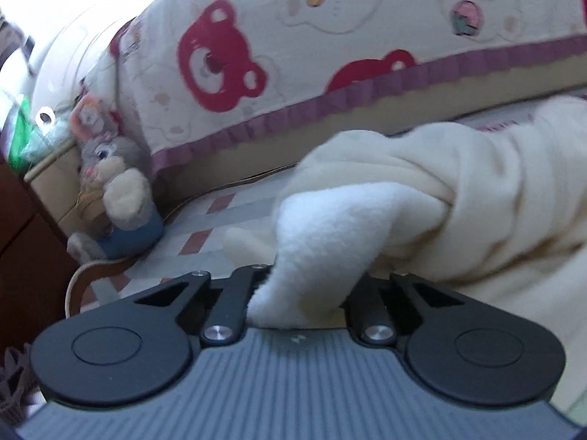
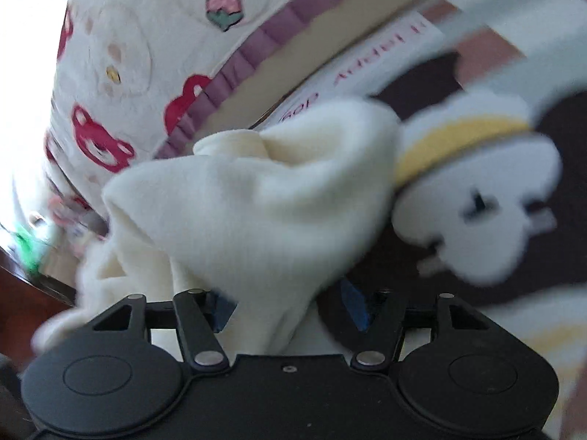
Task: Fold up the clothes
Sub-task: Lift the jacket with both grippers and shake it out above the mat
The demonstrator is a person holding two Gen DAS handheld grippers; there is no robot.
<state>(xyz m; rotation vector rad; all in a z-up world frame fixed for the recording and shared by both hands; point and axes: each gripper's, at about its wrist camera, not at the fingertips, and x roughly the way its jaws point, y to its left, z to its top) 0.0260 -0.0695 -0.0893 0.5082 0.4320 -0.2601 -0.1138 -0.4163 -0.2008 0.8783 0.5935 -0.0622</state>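
A cream fleece garment (image 1: 458, 198) lies bunched on the bed and runs into my left gripper (image 1: 312, 271). Its white fluffy end (image 1: 315, 242) is pinched between the jaws, and the cloth hides the fingertips. In the right wrist view the same cream garment (image 2: 256, 198) drapes over my right gripper (image 2: 290, 278). Only the blue pads (image 2: 354, 308) show at the sides, angled inward under the fabric, and the tips are covered. That view is blurred by motion.
A checked bedsheet (image 1: 220, 220) covers the bed. A quilt with red bear prints (image 1: 293, 55) is piled behind the garment. A plush rabbit (image 1: 113, 190) leans at the left by a wooden nightstand (image 1: 25, 242). A dark brown blanket with a white cartoon dog (image 2: 477, 201) lies to the right.
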